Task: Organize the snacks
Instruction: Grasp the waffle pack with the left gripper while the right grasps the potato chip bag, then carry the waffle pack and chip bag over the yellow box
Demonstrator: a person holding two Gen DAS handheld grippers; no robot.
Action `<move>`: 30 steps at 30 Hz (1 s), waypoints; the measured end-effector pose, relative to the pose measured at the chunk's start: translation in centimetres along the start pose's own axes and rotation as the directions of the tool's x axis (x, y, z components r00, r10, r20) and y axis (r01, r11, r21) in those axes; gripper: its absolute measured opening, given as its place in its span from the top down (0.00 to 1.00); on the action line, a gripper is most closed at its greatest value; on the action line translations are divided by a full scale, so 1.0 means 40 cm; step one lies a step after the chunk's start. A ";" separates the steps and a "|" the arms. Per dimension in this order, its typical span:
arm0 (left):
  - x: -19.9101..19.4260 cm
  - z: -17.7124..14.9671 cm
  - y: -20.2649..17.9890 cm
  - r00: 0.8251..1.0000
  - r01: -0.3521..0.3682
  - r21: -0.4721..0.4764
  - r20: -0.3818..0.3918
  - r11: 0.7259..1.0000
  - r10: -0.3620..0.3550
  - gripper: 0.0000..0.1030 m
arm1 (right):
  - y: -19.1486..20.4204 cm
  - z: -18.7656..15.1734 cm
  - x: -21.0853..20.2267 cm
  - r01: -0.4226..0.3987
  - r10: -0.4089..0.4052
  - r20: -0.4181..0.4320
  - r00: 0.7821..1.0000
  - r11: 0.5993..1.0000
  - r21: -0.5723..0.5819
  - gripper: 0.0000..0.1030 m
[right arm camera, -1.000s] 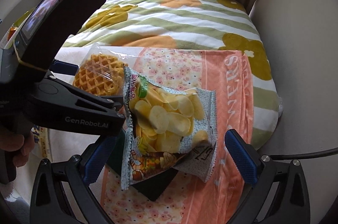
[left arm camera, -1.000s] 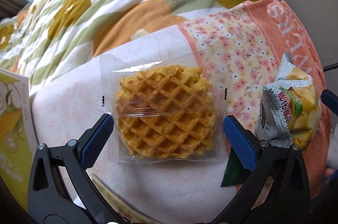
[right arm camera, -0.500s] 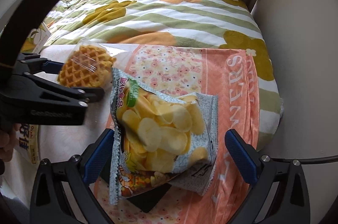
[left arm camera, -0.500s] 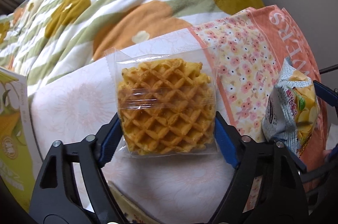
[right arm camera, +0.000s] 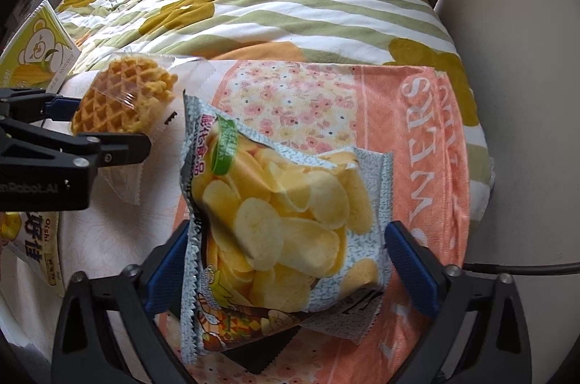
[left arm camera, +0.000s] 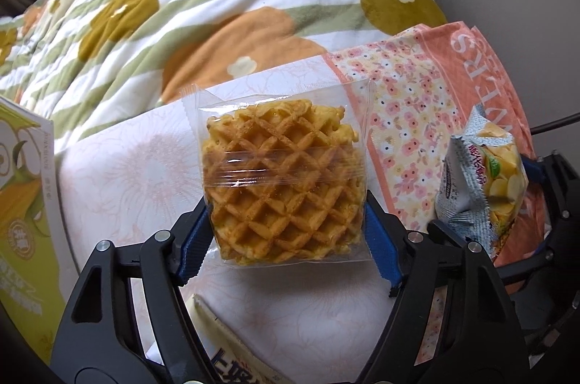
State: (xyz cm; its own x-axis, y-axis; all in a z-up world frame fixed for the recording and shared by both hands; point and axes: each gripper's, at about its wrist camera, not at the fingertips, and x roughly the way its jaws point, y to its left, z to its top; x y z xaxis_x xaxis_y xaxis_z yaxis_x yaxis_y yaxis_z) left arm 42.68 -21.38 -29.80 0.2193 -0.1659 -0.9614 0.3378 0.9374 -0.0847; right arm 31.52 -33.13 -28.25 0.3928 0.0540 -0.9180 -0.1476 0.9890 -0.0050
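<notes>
A waffle in a clear packet [left arm camera: 282, 181] hangs between my left gripper's [left arm camera: 288, 242] blue pads, which press on its two sides while the jaws are closing; it is raised off the white cloth [left arm camera: 119, 174]. The right wrist view shows the same waffle packet [right arm camera: 123, 97] at the left. A chip bag [right arm camera: 275, 221] printed with yellow crisps sits between my right gripper's [right arm camera: 286, 261] pads, whose jaws are closing and touch its side edges. In the left wrist view the chip bag [left arm camera: 482, 174] stands at the right.
A box with a bear and corn [right arm camera: 32, 58] stands at the left, with an Oishi packet [right arm camera: 32, 239] below it. A dark packet [right arm camera: 253, 355] lies under the chip bag. A pink floral towel [right arm camera: 417, 166] lies over the flowered quilt [left arm camera: 181, 3]. A cable [right arm camera: 525, 270] runs right.
My left jaws went from wide apart to gripping the waffle packet, which rose off the cloth. My right jaws narrowed from clear of the chip bag to meeting its edges.
</notes>
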 end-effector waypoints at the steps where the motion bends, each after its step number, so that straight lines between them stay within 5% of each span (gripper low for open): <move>1: -0.005 -0.001 0.001 1.000 0.000 -0.001 0.003 1.000 0.000 0.30 | 0.000 0.002 0.004 -0.002 0.002 -0.004 1.000 1.000 0.001 0.13; 8: -0.046 -0.014 -0.005 0.999 -0.007 -0.004 0.037 1.000 0.007 0.30 | 0.006 -0.010 -0.019 -0.004 0.004 0.015 1.000 1.000 0.005 0.28; 19: -0.178 -0.046 -0.015 0.991 -0.009 -0.022 0.133 1.000 0.012 0.30 | -0.007 -0.006 -0.140 -0.014 0.011 0.087 0.996 1.000 0.028 0.29; 30: -0.488 -0.115 0.082 0.940 0.000 -0.138 0.337 0.990 0.047 0.30 | 0.096 0.069 -0.378 -0.045 0.072 0.228 0.971 0.992 -0.119 0.29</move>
State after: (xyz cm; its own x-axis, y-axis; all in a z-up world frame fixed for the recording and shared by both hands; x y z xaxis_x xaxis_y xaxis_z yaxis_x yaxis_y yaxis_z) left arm 35.30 -13.66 -12.53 0.5303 -0.2153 -0.8200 0.2080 0.9707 -0.1204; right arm 27.50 -29.77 -13.31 0.5778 0.1546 -0.8014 -0.2723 0.9621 -0.0108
